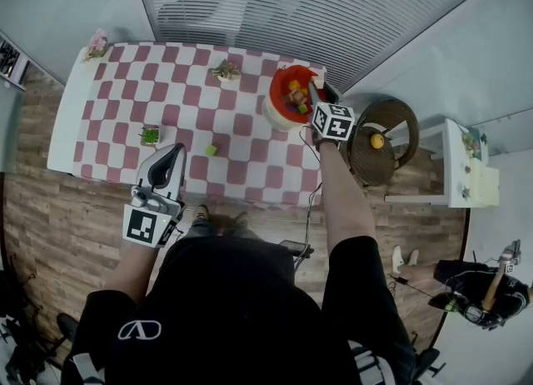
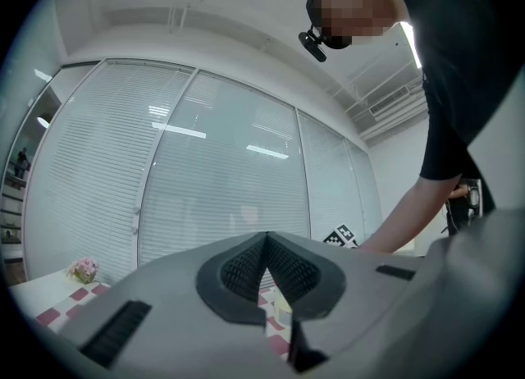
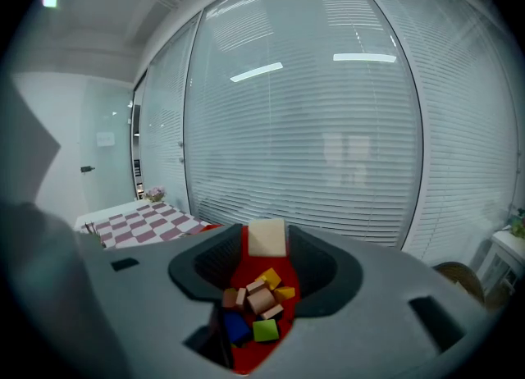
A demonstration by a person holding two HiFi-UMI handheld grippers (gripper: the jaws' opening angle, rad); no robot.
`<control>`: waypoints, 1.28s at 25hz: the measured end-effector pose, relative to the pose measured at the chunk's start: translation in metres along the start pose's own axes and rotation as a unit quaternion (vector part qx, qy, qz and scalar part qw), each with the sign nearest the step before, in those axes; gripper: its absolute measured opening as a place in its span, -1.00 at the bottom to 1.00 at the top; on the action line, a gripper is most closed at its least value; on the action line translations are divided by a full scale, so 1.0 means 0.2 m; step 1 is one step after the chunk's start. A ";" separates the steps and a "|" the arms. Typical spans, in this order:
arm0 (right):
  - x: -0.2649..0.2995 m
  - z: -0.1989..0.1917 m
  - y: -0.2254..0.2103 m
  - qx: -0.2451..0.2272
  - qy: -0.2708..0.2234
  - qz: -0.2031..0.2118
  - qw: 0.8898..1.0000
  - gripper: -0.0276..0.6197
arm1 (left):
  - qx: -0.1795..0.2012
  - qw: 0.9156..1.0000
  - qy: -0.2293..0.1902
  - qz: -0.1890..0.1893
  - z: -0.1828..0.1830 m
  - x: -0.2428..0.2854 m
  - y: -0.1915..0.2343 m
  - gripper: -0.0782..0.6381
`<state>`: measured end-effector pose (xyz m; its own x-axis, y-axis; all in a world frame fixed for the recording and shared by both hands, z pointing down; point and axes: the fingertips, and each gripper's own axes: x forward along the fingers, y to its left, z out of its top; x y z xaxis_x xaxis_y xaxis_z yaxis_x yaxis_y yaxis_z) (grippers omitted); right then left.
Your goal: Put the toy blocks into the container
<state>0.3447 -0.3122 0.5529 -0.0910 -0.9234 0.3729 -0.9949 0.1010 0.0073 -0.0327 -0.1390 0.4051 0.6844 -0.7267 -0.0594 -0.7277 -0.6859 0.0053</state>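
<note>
Nearest is the person's black shirt (image 1: pixel 225 308). Just beyond it, at the near edge of the pink-and-white checked table (image 1: pixel 250 171), the left gripper (image 1: pixel 176 150) is held with its jaws pressed together on nothing. At the far right, the right gripper (image 1: pixel 319 90) hangs over the round red container (image 1: pixel 276 83), pinching a pale cream toy block (image 3: pixel 267 238) above the coloured blocks (image 3: pixel 258 299) inside. A small green cube (image 1: pixel 211 150) sits on the cloth near the left gripper.

Checkered table (image 1: pixel 125 83) on wood floor (image 1: pixel 50 208) beside white blinds (image 1: pixel 333 0) and wicker stool (image 1: pixel 401 113).
</note>
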 end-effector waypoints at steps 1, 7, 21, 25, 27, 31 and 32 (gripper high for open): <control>0.01 0.00 0.00 -0.004 -0.002 0.001 1.000 -0.23 | 0.000 1.000 -0.001 0.000 0.00 0.00 0.00 -0.76; 0.01 0.03 0.00 -0.001 0.000 0.007 1.000 -0.11 | -0.001 1.000 -0.003 0.000 0.00 0.00 -0.01 -0.76; -0.35 0.66 0.49 -0.054 -0.161 0.094 0.981 -0.14 | -0.003 1.000 -0.009 0.008 0.02 0.00 0.03 -0.76; -0.51 0.77 0.74 -0.060 -0.200 0.141 0.968 -0.14 | -0.005 1.000 -0.010 0.011 0.01 -0.02 0.04 -0.76; -0.58 0.79 0.87 -0.066 -0.212 0.163 0.961 -0.14 | -0.007 1.000 -0.009 0.015 0.01 -0.03 0.06 -0.76; -0.70 0.78 1.07 -0.069 -0.226 0.196 0.952 -0.15 | -0.006 1.000 -0.009 0.020 0.02 -0.03 0.09 -0.76; -0.72 0.77 1.11 -0.071 -0.226 0.203 0.950 -0.15 | -0.007 1.000 -0.010 0.021 0.02 -0.03 0.09 -0.76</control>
<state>0.1292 -0.2129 0.3577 -0.5075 -0.8593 -0.0646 -0.8607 0.5020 0.0845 -0.0512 -0.1469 0.4022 0.6517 -0.7545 -0.0780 -0.7555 -0.6548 0.0218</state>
